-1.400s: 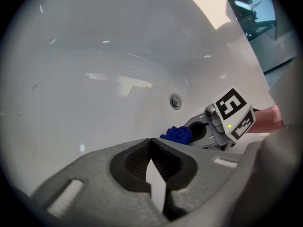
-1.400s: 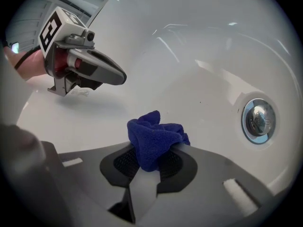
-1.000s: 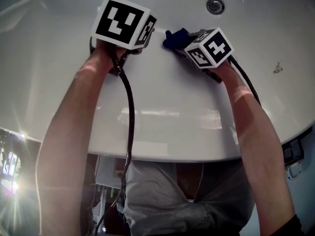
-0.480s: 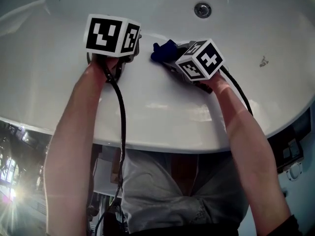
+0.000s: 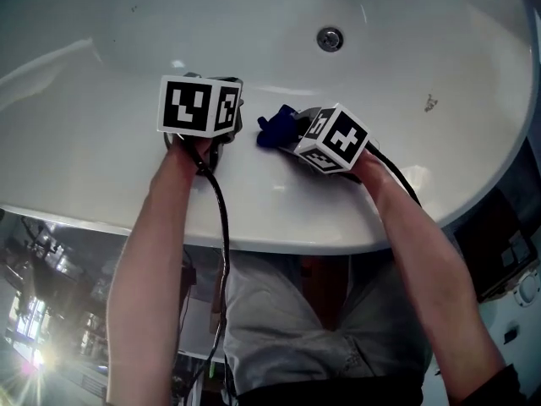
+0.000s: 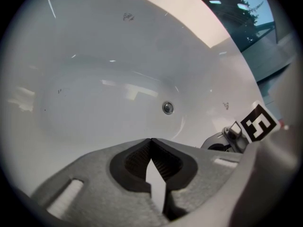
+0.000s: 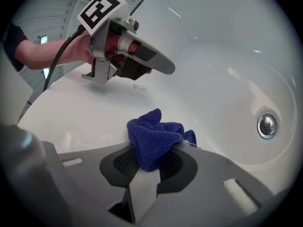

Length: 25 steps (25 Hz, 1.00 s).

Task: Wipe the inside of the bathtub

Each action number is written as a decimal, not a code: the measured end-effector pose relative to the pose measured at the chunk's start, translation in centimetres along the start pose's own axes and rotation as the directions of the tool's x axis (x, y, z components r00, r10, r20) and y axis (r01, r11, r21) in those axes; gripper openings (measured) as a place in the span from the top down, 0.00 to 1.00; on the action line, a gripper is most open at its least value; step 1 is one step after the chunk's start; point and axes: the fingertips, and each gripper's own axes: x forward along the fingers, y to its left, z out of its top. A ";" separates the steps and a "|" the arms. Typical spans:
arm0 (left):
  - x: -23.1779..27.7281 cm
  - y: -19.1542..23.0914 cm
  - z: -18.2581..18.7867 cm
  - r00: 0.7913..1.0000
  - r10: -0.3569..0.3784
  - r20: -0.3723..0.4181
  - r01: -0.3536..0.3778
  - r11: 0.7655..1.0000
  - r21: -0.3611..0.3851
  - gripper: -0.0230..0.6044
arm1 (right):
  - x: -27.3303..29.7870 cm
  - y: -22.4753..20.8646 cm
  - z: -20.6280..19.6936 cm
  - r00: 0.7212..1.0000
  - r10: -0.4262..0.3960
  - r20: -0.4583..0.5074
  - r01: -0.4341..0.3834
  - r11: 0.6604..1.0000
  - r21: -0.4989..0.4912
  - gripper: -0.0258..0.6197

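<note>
Arms (image 5: 156, 260) extended over bathtub (image 5: 423, 49), right claw (image 7: 147, 157) pinching cloth (image 7: 154, 136)

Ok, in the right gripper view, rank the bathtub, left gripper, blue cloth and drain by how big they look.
1. bathtub, fills the view.
2. left gripper.
3. blue cloth, looks only slightly smaller and sits nearer the camera, so 2 and 3 are unsure.
4. drain, clearly smallest.

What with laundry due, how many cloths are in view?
1: a blue cloth pinched by the right gripper, inside the tub, beside the left gripper. Arms could hide more.
</note>
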 end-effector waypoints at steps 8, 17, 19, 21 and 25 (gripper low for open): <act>-2.3 -3.9 -2.2 0.999 0.002 -0.053 0.001 0.999 0.053 0.96 | -2.2 4.2 0.3 0.999 0.050 0.013 -0.050 0.999 0.003 0.83; -5.1 -6.3 -4.0 0.999 -0.018 -0.032 0.017 0.999 -0.034 0.96 | -5.1 8.6 0.1 0.995 0.089 0.035 -0.089 0.996 -0.003 0.83; -6.2 -6.8 -4.2 1.000 -0.011 -0.029 0.010 0.999 -0.041 0.96 | -5.8 9.8 0.2 0.995 0.096 0.035 -0.096 0.995 -0.005 0.83; -7.5 -7.3 -4.4 1.000 -0.008 -0.025 0.007 0.999 -0.050 0.96 | -6.7 11.5 0.2 0.994 0.104 0.031 -0.104 0.995 -0.014 0.83; -9.1 -8.6 -4.6 1.000 -0.001 -0.011 0.000 0.998 -0.057 0.96 | -8.6 14.0 0.1 0.993 0.113 0.034 -0.112 0.993 -0.045 0.83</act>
